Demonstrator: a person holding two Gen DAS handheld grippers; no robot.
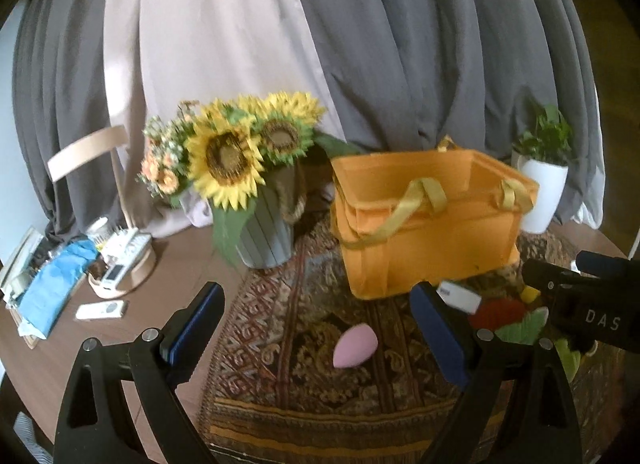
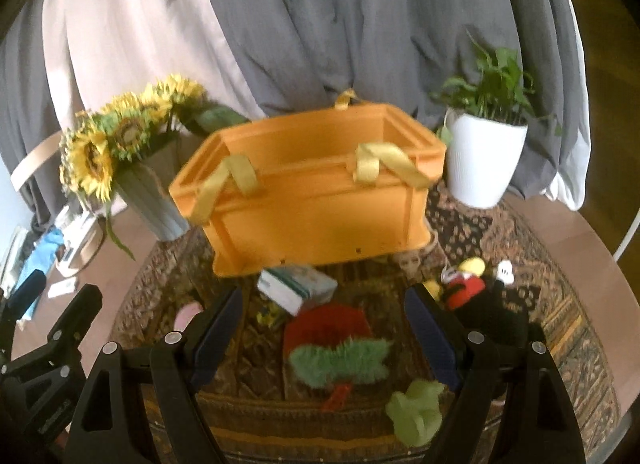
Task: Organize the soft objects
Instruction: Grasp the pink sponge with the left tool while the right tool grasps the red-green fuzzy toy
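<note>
You are holding both grippers with jaws apart and empty. Your left gripper [image 1: 316, 328] is hovering over the pink egg-shaped sponge [image 1: 355, 347] lying on the patterned cloth [image 1: 280, 384]; your right gripper [image 2: 322, 332] is hanging above the red and green plush [image 2: 334, 344], before the orange basket [image 2: 312, 192].
</note>
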